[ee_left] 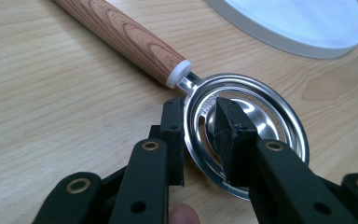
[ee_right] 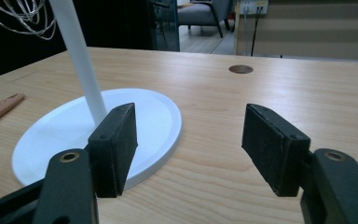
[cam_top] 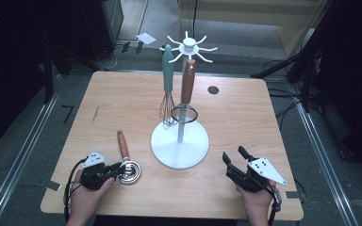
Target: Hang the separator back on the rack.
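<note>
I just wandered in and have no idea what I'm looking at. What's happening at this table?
A person holds a gripper in each hand at a wooden table. The left gripper has its jaws astride the rim of a metal utensil with a wooden handle, lying flat. The right gripper rests open, holding nothing. A white rack stands between them with a whisk and another wooden-handled tool hanging.
</note>
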`<action>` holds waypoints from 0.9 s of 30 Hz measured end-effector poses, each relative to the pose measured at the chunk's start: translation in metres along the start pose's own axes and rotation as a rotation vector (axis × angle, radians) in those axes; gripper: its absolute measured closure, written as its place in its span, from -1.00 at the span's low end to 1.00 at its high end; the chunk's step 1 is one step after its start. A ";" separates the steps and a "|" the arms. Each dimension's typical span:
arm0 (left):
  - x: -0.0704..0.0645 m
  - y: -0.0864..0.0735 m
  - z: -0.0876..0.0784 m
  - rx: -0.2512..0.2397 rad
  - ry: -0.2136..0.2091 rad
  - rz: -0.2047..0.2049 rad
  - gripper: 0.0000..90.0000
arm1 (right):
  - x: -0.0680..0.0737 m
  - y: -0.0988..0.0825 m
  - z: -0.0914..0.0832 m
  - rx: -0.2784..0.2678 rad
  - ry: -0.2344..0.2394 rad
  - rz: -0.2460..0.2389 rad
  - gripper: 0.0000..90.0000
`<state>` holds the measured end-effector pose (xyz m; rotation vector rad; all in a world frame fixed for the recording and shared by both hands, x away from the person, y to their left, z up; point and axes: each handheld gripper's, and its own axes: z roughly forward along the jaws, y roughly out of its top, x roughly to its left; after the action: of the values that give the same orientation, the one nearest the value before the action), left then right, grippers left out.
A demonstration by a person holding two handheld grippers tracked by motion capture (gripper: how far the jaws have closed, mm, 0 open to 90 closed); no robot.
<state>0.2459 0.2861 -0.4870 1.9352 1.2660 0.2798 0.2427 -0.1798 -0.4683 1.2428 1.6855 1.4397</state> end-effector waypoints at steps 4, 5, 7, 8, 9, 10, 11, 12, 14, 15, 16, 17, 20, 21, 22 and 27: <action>-0.010 -0.003 0.001 0.008 -0.001 0.003 0.65 | 0.009 -0.003 -0.003 0.019 0.031 0.005 -0.20; -0.014 -0.004 0.000 0.009 -0.002 0.006 0.66 | 0.013 -0.004 -0.004 0.030 0.042 -0.003 -0.20; -0.021 -0.006 0.001 0.012 -0.016 0.018 0.65 | 0.020 -0.006 -0.006 0.045 0.073 -0.010 -0.20; -0.023 -0.006 0.001 0.014 -0.017 0.027 0.63 | 0.024 -0.006 -0.007 0.049 0.084 -0.012 -0.20; -0.027 -0.006 0.002 0.020 -0.022 0.040 0.61 | 0.026 -0.007 -0.007 0.048 0.093 -0.014 -0.20; -0.029 -0.006 0.003 0.022 -0.038 0.045 0.55 | 0.031 -0.007 -0.007 0.049 0.106 -0.014 -0.21; -0.032 -0.006 0.004 0.026 -0.056 0.052 0.52 | 0.034 -0.006 -0.006 0.052 0.117 -0.014 -0.23; -0.033 -0.007 0.005 0.027 -0.070 0.057 0.47 | 0.038 -0.006 -0.005 0.055 0.127 -0.015 -0.24; -0.035 -0.006 0.005 0.024 -0.103 0.069 0.42 | 0.043 -0.005 -0.003 0.057 0.144 -0.020 -0.24; -0.035 -0.005 0.004 0.011 -0.110 0.069 0.44 | 0.045 -0.005 -0.002 0.064 0.151 -0.019 -0.23; -0.033 -0.004 0.002 -0.004 -0.110 0.068 0.50 | 0.046 -0.006 -0.002 0.063 0.154 -0.024 -0.23; -0.030 -0.003 0.000 -0.015 -0.108 0.057 0.57 | 0.048 -0.006 0.000 0.069 0.159 -0.019 -0.22; -0.021 0.001 -0.002 -0.037 -0.087 0.022 0.85 | 0.048 -0.008 0.002 0.077 0.158 -0.019 -0.21; -0.019 0.001 0.000 -0.039 -0.078 0.017 0.93 | 0.048 -0.009 0.003 0.084 0.158 -0.017 -0.20; -0.017 0.003 0.002 -0.032 -0.065 0.011 0.98 | 0.047 -0.009 0.004 0.088 0.155 -0.020 -0.20; -0.018 0.005 0.012 0.000 -0.051 0.040 1.00 | 0.041 -0.013 0.003 0.102 0.129 -0.027 -0.17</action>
<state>0.2475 0.2639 -0.4868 1.9575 1.1953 0.2493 0.2259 -0.1414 -0.4759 1.1986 1.8751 1.4618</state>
